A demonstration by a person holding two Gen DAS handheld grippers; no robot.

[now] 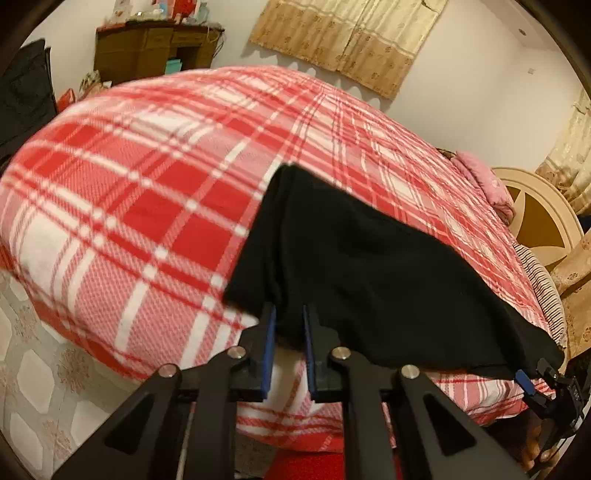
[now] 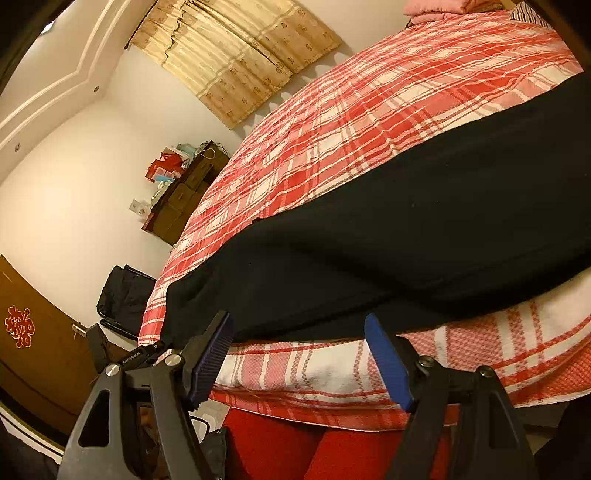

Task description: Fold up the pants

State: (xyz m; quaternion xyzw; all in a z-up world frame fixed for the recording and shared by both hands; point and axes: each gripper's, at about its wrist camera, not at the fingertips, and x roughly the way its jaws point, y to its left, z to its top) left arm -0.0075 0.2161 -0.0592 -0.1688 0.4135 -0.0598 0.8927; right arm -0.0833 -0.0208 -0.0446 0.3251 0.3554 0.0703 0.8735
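- Red-and-white plaid, a coarse woven blanket [image 1: 140, 206], covers the whole bed and takes up most of both views; it drapes over the near edge and hangs toward a red surface below.
- We see a wide bare stretch of plaid on the left side of the left wrist view, running to the bed's far rounded edge; beyond it stand pale walls, a tan patterned curtain [image 1: 347, 33] and a dark wooden dresser [image 1: 151, 51] with clutter on top.
- At the head end sit a pink pillow [image 1: 484, 181] and a cream headboard [image 1: 535, 218] with a brown inset.
- The pants [image 1: 369, 266] are black, matte and soft, lying long and flat along the bed's near edge; in the right wrist view they form a broad dark band [image 2: 424, 229] across the plaid, with one low crease running through.
- One end of the pants tapers to a narrow point further onto the bed; their near hem overhangs the edge slightly.
- A dark bag [image 2: 123, 299] sits on the floor past the bed's corner, by a brown door.
- Our left gripper [image 1: 289, 325] has its blue-padded fingers set narrow, tips at the pants' near hem with black cloth between them; we cannot tell whether the pads press it.
- Our right gripper [image 2: 299, 343] is spread wide, nothing between its ribbed blue pads [image 2: 212, 362], tips just below the pants' hem.
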